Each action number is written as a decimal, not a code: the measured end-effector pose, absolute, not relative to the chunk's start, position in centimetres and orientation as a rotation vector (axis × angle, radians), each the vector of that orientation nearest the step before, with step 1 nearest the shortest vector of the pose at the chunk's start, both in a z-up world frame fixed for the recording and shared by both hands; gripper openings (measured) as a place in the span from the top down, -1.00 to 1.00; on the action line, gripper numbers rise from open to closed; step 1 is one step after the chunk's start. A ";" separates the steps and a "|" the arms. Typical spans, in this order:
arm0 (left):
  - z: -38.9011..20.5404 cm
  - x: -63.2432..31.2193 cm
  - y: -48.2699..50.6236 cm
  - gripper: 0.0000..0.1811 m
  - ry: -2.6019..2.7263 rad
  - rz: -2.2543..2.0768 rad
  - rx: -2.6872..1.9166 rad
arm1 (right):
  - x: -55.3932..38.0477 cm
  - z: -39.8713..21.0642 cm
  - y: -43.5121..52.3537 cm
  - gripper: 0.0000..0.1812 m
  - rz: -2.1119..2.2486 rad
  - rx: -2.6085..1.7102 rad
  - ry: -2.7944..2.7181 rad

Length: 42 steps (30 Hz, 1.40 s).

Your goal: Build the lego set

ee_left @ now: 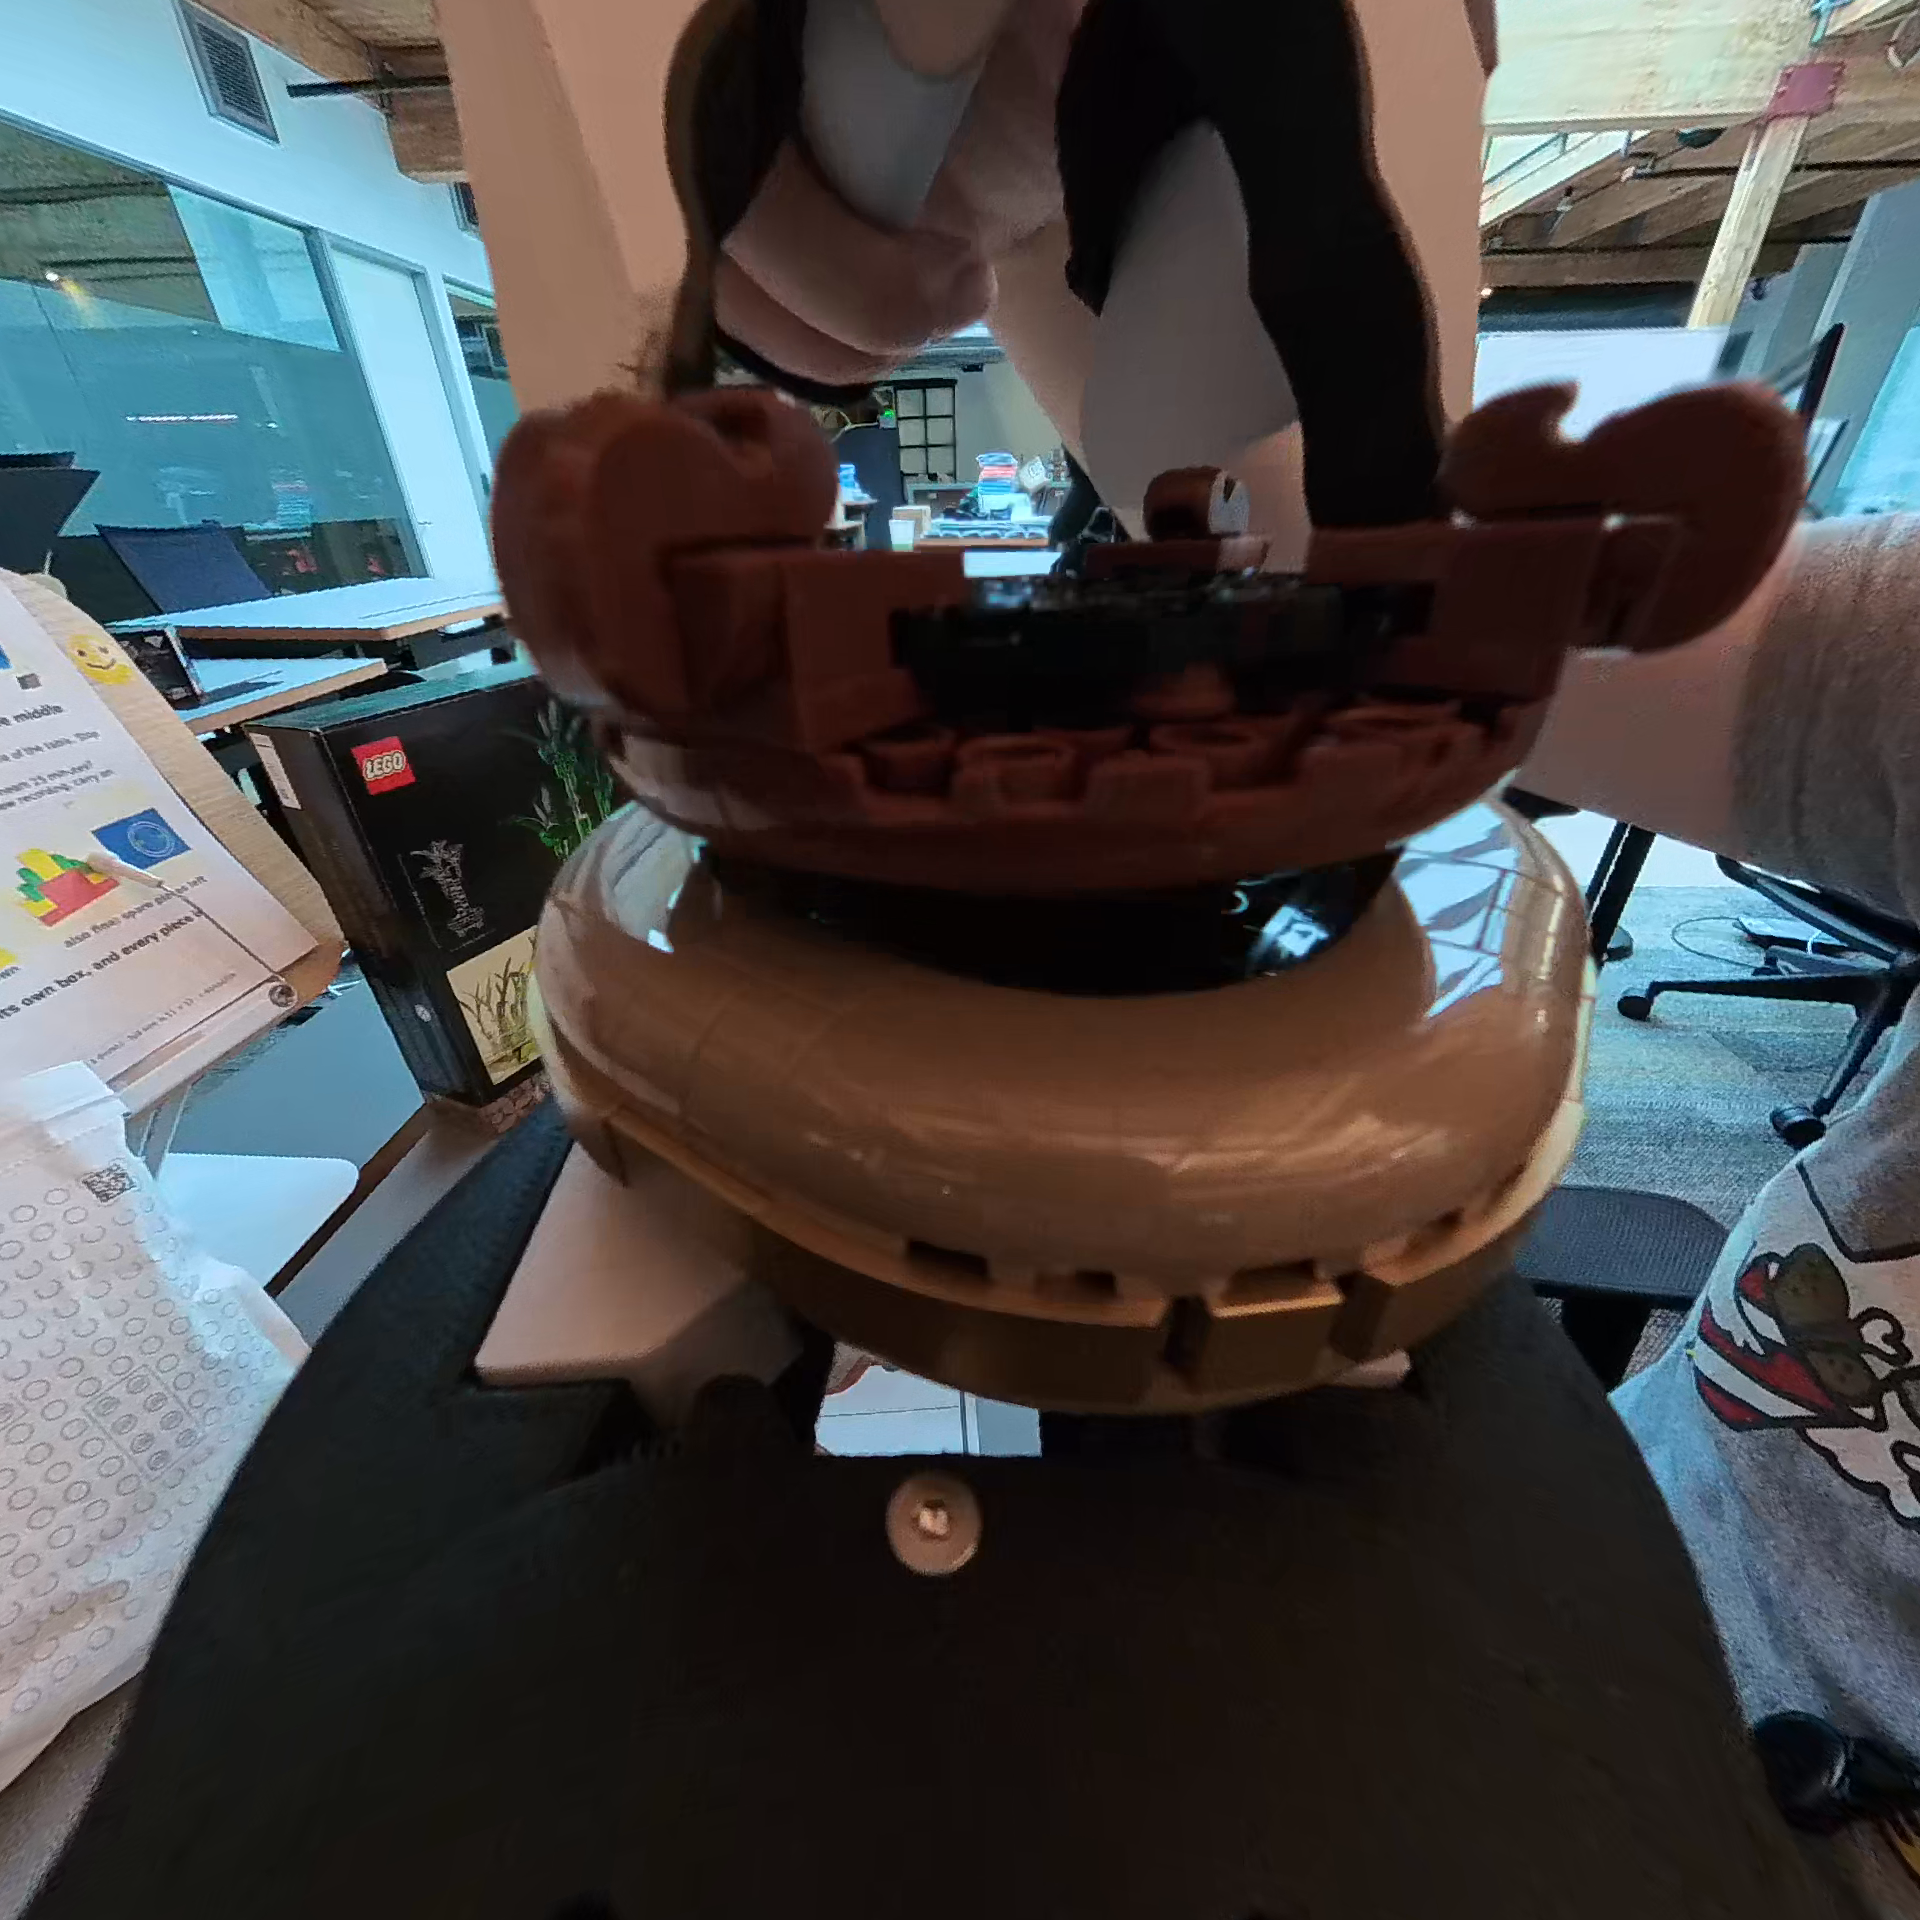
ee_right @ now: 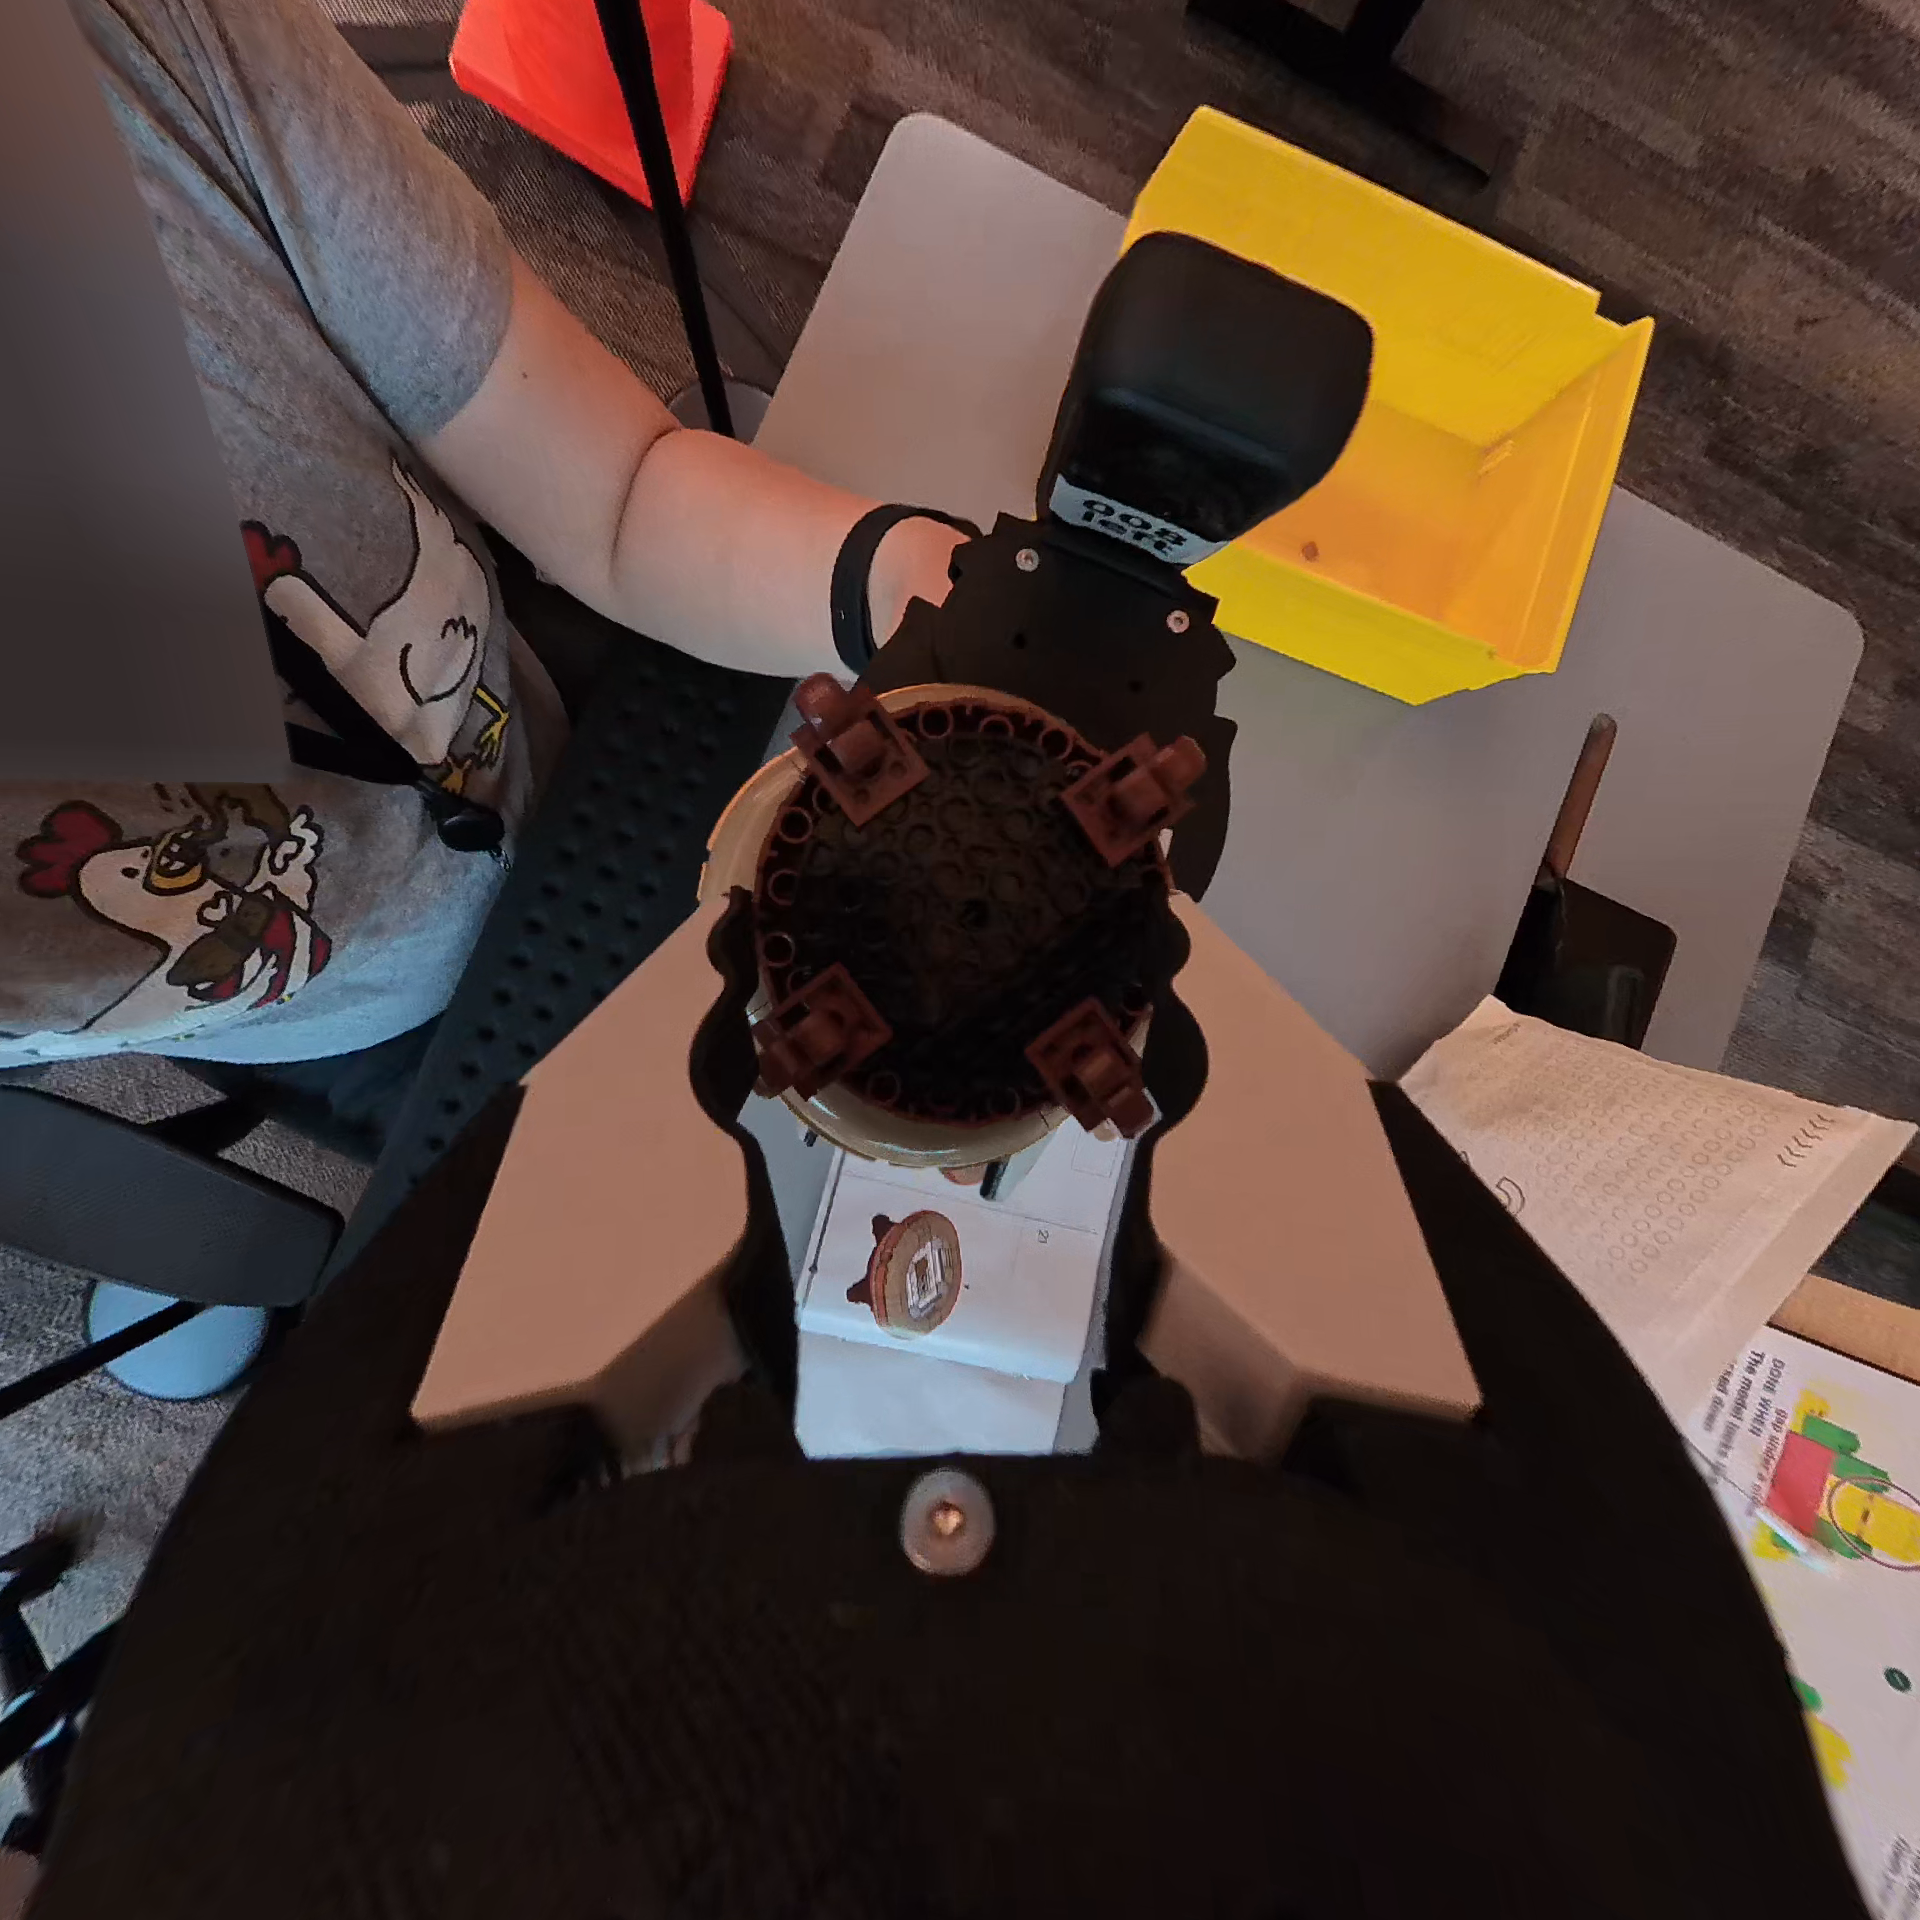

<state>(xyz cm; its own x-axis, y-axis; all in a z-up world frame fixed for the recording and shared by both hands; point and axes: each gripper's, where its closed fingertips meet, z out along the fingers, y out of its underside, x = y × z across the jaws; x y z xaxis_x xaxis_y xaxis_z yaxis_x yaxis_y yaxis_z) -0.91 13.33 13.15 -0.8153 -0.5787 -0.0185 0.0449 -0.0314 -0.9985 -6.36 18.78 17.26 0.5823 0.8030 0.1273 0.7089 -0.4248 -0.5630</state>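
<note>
Both grippers clamp the round tan-and-brown brick pot (ee_right: 956, 914) in mid-air: left gripper (ee_left: 925, 1382) grips its tan rim, right gripper (ee_right: 951, 1023) its brown footed underside, axis running between them.

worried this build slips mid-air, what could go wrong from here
1. The round brown and tan lego pot is held off the table between the left gripper and the right gripper; a loosened grip could drop it.
2. The four small brown clip feet stick out past the rim, so squeezing could pop one off.
</note>
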 end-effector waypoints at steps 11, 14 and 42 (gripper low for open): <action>13.6 -1.3 13.4 -0.67 1.807 -1.894 -0.547 | -7.4 19.7 18.6 0.18 0.514 -2.071 -1.074; 13.7 -1.5 13.3 -0.67 1.811 -1.903 -0.535 | -7.5 20.0 18.4 0.18 0.622 -2.035 -1.036; 15.6 -3.5 13.6 -0.65 1.805 -1.952 -0.584 | -8.6 21.3 18.7 0.18 0.774 -1.983 -0.956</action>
<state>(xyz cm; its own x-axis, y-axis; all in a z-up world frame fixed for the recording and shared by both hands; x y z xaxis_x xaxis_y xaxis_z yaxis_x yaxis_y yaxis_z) -3.52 13.62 15.60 -0.8253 -0.5641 0.0243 0.0198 -0.0719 -0.9972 -8.60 18.73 21.27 0.5302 0.8285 -0.1803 0.3487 -0.4069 -0.8443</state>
